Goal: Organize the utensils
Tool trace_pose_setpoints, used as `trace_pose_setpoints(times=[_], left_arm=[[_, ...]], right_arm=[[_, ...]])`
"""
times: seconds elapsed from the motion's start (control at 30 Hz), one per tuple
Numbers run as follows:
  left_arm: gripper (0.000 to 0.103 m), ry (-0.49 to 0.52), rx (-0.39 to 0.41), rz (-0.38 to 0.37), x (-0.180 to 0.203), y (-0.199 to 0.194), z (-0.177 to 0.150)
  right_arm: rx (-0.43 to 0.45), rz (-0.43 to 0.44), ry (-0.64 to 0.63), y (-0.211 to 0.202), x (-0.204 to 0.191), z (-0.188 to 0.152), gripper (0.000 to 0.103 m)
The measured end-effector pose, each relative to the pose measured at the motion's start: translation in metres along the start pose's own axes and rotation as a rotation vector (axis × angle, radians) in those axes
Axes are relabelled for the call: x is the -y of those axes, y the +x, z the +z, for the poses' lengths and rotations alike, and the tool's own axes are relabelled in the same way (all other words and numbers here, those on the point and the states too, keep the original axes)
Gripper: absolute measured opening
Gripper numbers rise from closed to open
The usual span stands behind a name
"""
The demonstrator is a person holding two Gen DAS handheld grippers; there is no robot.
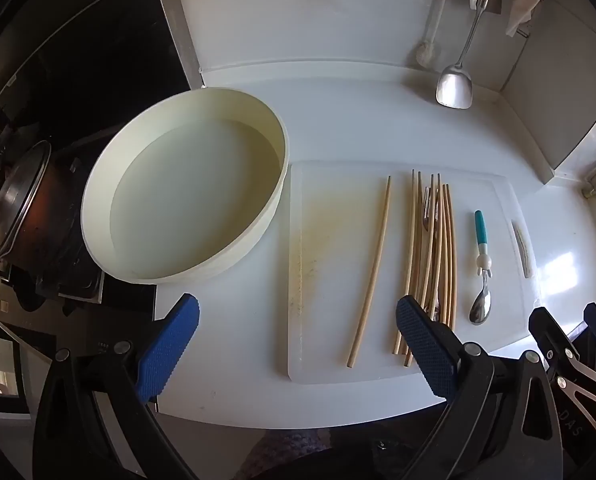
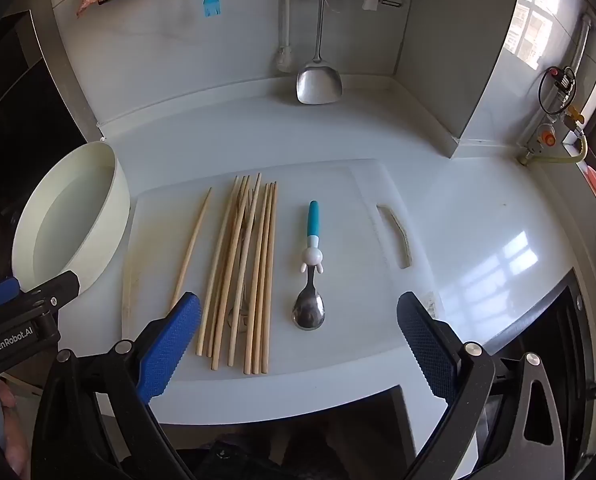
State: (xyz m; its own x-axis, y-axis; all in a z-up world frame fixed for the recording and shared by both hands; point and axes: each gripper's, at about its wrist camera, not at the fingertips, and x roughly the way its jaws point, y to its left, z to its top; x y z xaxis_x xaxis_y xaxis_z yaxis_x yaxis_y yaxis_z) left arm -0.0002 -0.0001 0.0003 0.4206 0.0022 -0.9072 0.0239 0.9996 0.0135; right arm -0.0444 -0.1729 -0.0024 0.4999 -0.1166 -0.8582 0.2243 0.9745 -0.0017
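**Both tongs hanging released over the utensils**

A white table (image 2: 477, 216) is carrying a round cream basin (image 1: 186, 184) beside a cutting board (image 2: 349, 216). Lying on the board are bundled chopsticks (image 2: 250, 264), one stray chopstick (image 1: 371, 268) and a blue-handled spoon (image 2: 309, 280). Left tongs (image 1: 298, 344) and right tongs (image 2: 298, 340) are gaping, gripping nothing.

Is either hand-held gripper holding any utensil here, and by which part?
Nothing is held. The left hand-held gripper and right hand-held gripper are both open above the white plastic cutting board, touching no utensil.
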Motion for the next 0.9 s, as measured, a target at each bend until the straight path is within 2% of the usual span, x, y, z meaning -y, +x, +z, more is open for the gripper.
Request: trace_pose_setpoints(times=[0.47,0.9], left_arm=[[0.097,0.0,0.003,0.018,-0.014,-0.004,0.002],[0.097,0.004,0.008,0.036,-0.01,-0.007,0.003]], right_arm=[[-0.002,0.006,-0.004,-0.003,-0.001,0.0,0.094],[-0.001,0.008,-0.005,-0.003,-0.004,-0.002,0.094]])
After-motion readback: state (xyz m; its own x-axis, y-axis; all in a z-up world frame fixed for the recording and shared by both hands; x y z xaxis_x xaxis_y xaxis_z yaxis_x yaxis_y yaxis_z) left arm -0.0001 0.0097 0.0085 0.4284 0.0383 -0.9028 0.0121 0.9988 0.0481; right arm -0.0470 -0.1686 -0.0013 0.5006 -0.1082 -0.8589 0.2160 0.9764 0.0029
